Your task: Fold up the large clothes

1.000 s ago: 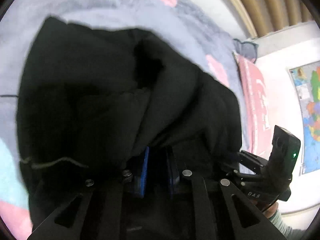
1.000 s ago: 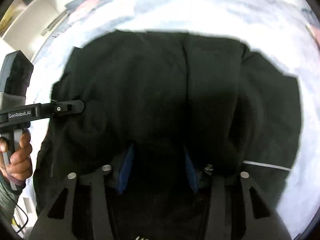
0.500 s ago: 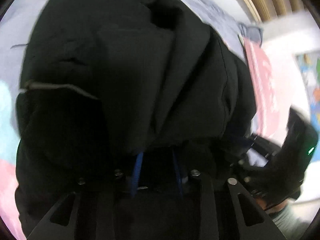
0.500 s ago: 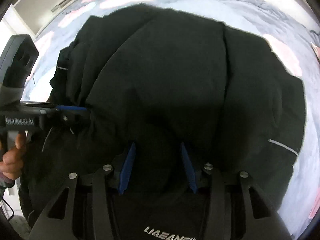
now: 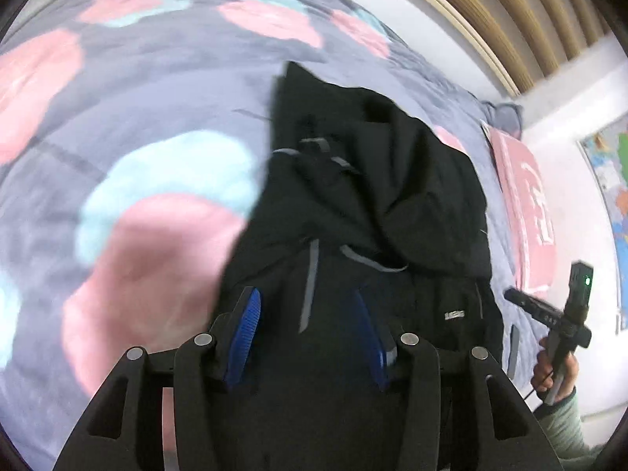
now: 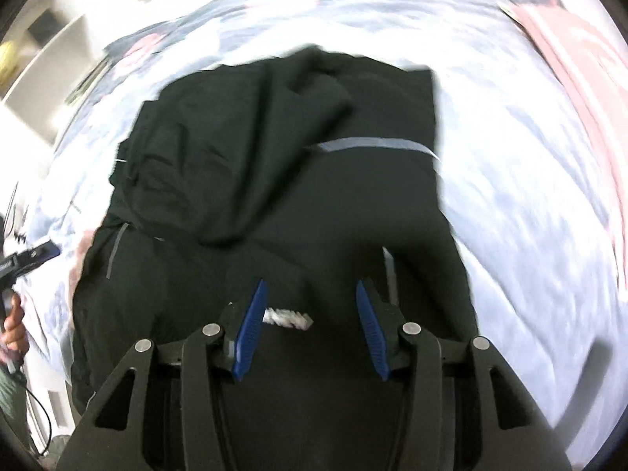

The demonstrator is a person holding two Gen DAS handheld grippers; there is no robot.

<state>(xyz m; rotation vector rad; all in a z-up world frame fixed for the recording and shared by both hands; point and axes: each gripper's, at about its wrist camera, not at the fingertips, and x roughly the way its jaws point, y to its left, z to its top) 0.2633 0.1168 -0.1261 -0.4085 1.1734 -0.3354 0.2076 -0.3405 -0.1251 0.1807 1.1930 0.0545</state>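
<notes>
A large black garment [image 5: 376,204] with thin grey stripes lies crumpled and partly folded on the bed; it also shows in the right wrist view [image 6: 282,165]. My left gripper [image 5: 306,306] is open above the garment's near edge, with nothing between its blue pads [image 5: 245,333]. My right gripper [image 6: 310,298] is open too, over the garment's near part, where a small white label [image 6: 288,318] shows between the jaws. The right gripper appears in the left wrist view [image 5: 557,318] beyond the garment's right side. The left one appears at the left edge of the right wrist view [image 6: 27,259].
The bed has a grey cover [image 5: 117,117] with pink and light-blue blotches. A pink pillow [image 5: 526,204] lies at the right by a white wall with a map [image 5: 612,180]. A wooden slatted headboard [image 5: 510,8] stands behind. White shelves [image 6: 47,51] stand at the far left.
Both grippers have let go of the black garment and opened. The garment has dropped onto the bed, and both grippers have pulled back from it.
</notes>
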